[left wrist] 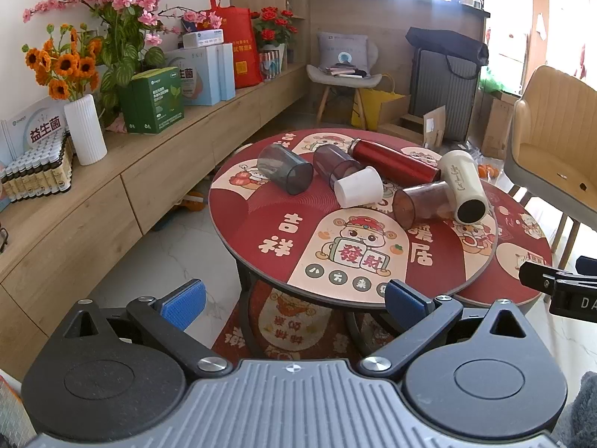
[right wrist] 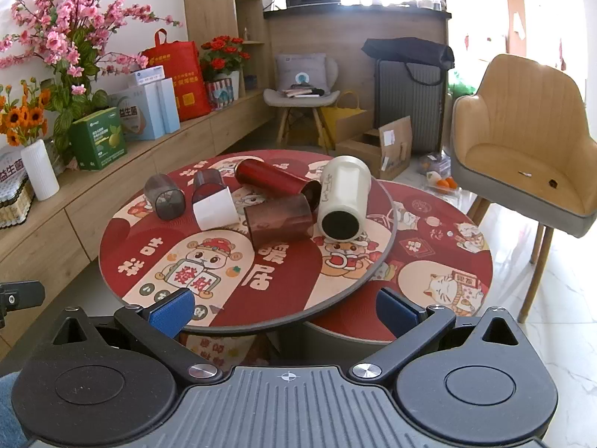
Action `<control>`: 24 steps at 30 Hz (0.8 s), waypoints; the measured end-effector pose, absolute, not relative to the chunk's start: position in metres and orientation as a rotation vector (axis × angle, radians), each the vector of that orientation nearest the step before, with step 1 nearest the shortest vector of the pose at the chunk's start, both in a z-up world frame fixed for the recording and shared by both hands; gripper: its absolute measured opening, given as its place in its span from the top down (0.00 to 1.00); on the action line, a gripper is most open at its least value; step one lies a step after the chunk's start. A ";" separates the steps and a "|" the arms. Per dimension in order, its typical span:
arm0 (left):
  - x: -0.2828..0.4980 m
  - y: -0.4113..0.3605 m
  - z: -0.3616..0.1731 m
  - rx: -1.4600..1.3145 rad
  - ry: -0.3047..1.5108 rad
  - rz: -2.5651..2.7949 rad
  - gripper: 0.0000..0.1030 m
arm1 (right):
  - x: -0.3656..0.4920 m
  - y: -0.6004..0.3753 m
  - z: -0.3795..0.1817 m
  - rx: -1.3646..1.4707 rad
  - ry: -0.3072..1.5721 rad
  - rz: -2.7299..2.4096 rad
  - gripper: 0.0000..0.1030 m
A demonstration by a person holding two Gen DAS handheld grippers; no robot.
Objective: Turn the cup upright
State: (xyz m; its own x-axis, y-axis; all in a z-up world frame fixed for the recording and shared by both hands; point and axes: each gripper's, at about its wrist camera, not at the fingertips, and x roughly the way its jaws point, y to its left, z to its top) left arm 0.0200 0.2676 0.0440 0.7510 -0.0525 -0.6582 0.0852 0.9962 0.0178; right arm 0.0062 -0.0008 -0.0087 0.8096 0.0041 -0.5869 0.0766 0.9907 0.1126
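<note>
Several cups lie on their sides on the round red table (left wrist: pixel 261 220) (right wrist: pixel 123 239): a grey clear cup (left wrist: pixel 285 168) (right wrist: pixel 165 196), a dark brown cup (left wrist: pixel 333 164) (right wrist: pixel 206 183), a white paper cup (left wrist: pixel 359 186) (right wrist: pixel 215 210), a red-brown clear cup (left wrist: pixel 423 201) (right wrist: pixel 279 218), a red flask (left wrist: pixel 392 160) (right wrist: pixel 278 180) and a cream tumbler (left wrist: pixel 463 186) (right wrist: pixel 343 198). My left gripper (left wrist: pixel 294 300) is open and empty, short of the table's near edge. My right gripper (right wrist: pixel 285 310) is open and empty, at the near edge.
A lower round table (right wrist: pixel 447 261) sits at the right under the upper one. A yellow armchair (right wrist: pixel 522 149) stands at the far right. A long wooden sideboard (left wrist: pixel 112 186) with flowers, boxes and a white vase (left wrist: pixel 85 129) runs along the left wall.
</note>
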 end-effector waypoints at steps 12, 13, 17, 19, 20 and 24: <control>0.020 0.268 0.043 0.044 0.723 -0.076 0.00 | 0.005 0.000 -0.011 0.132 0.630 -0.038 0.00; 0.020 0.268 0.043 0.044 0.723 -0.077 0.00 | 0.005 0.000 -0.011 0.132 0.630 -0.039 0.00; 0.020 0.268 0.042 0.042 0.725 -0.075 0.00 | 0.005 0.000 -0.011 0.131 0.629 -0.039 0.00; 0.019 0.268 0.042 0.042 0.725 -0.076 0.00 | 0.005 0.000 -0.011 0.132 0.629 -0.039 0.00; 0.020 0.268 0.042 0.043 0.724 -0.076 0.00 | 0.005 0.000 -0.011 0.132 0.629 -0.038 0.00; 0.020 0.268 0.042 0.042 0.725 -0.075 0.00 | 0.005 0.000 -0.011 0.132 0.630 -0.039 0.00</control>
